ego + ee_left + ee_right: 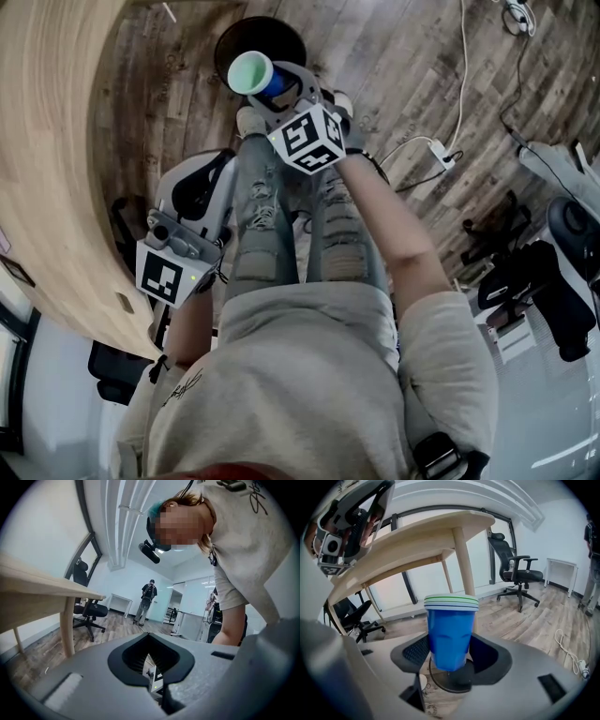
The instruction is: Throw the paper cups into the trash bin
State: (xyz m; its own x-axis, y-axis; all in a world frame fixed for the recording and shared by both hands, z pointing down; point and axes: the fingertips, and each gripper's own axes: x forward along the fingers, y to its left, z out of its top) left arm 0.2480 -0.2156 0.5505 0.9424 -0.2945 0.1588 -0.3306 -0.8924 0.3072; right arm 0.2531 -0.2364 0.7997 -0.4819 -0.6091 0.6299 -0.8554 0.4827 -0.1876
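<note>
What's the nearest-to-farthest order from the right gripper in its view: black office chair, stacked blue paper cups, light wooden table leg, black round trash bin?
1. Stacked blue paper cups, held in the right gripper.
2. Black round trash bin, just below the cups.
3. Light wooden table leg, behind the cups.
4. Black office chair, far right.

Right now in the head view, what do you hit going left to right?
wooden table → left gripper → paper cups → power strip → black office chair. The trash bin and the right gripper overlap the cups, so both are left out.
</note>
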